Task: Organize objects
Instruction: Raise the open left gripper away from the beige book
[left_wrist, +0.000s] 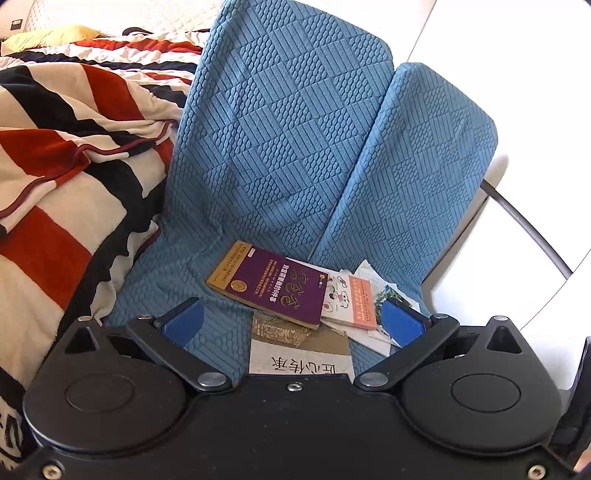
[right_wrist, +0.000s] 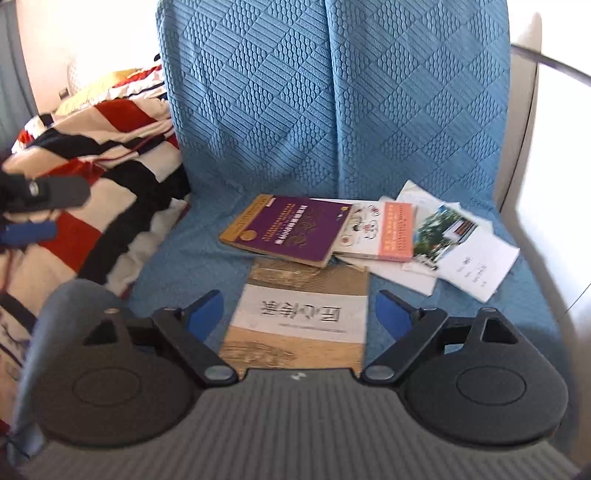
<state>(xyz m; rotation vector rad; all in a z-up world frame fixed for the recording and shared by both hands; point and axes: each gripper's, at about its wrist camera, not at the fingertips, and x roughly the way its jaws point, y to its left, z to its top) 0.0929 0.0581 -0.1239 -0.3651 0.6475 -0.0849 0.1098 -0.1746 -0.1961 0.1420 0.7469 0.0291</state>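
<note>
Several books and papers lie on a blue sofa seat (left_wrist: 177, 325) (right_wrist: 177, 266). A purple book (left_wrist: 269, 284) (right_wrist: 288, 229) rests partly on a tan and white book (left_wrist: 299, 350) (right_wrist: 299, 314). A white and salmon book (left_wrist: 351, 299) (right_wrist: 380, 232) lies to its right, with a photo booklet and white papers (right_wrist: 461, 247) beyond. My left gripper (left_wrist: 295, 321) is open above the tan book, empty. My right gripper (right_wrist: 299, 314) is open with the tan book between its blue pads (right_wrist: 205, 314), apart from it. The left gripper also shows at the left edge of the right wrist view (right_wrist: 29, 210).
A red, black and cream striped blanket (left_wrist: 55, 184) (right_wrist: 92, 166) is heaped on the left of the seat. The blue sofa back (left_wrist: 280, 129) (right_wrist: 332, 103) rises behind the books. A white armrest with a dark metal bar (left_wrist: 524, 229) (right_wrist: 524, 147) bounds the right side.
</note>
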